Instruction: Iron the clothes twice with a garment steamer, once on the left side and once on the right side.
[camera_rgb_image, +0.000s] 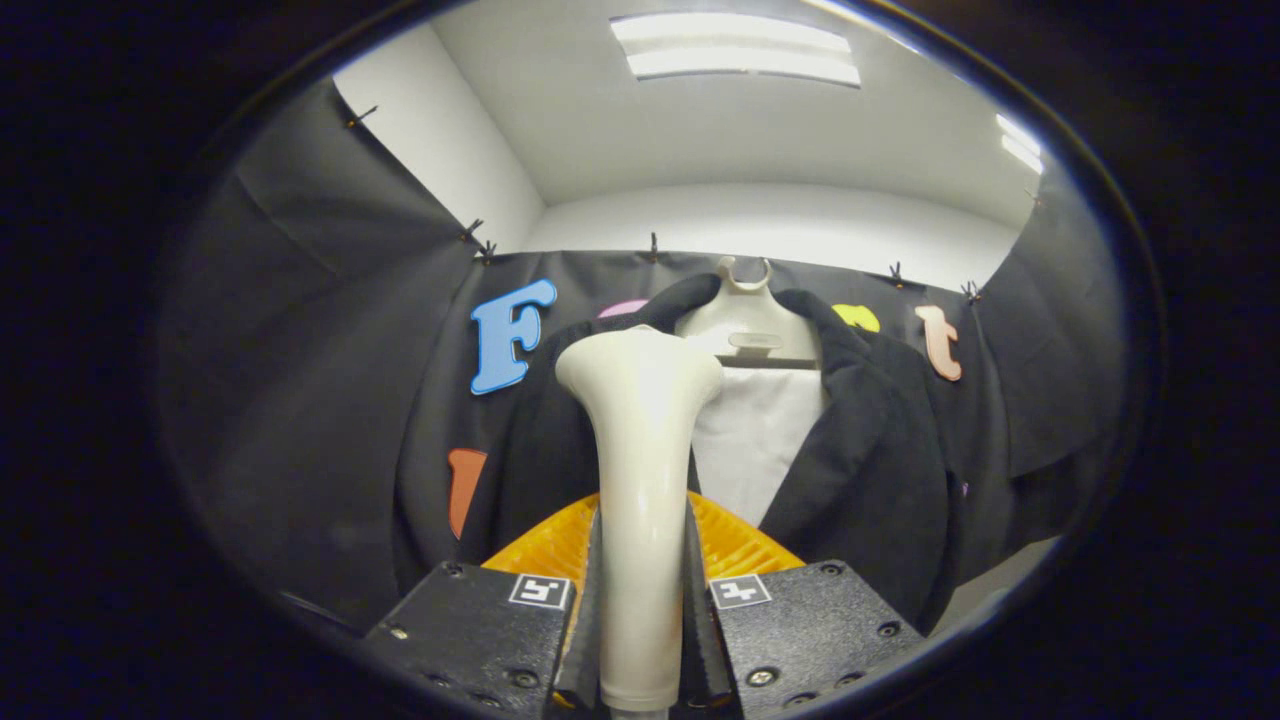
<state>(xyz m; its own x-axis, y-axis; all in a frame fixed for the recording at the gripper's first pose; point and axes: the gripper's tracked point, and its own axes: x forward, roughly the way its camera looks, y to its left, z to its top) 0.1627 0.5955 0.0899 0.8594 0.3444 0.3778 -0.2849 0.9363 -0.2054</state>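
Both fingers (600, 600) clamp steamer (640, 420) (jacket (860, 450) beyond).

The tongs (640, 600) are closed on the cream steamer handle (640, 480), whose flared head rises just ahead of them and blocks the straight line forward. Right beyond it hangs the black jacket (880, 450) on a pale hanger (745, 320), its open front showing a white shirt (755, 440). The booth's black cloth wall (300, 400) closes in behind and on both sides. Open room lies above the wall's top edge, toward the white ceiling (700, 130).
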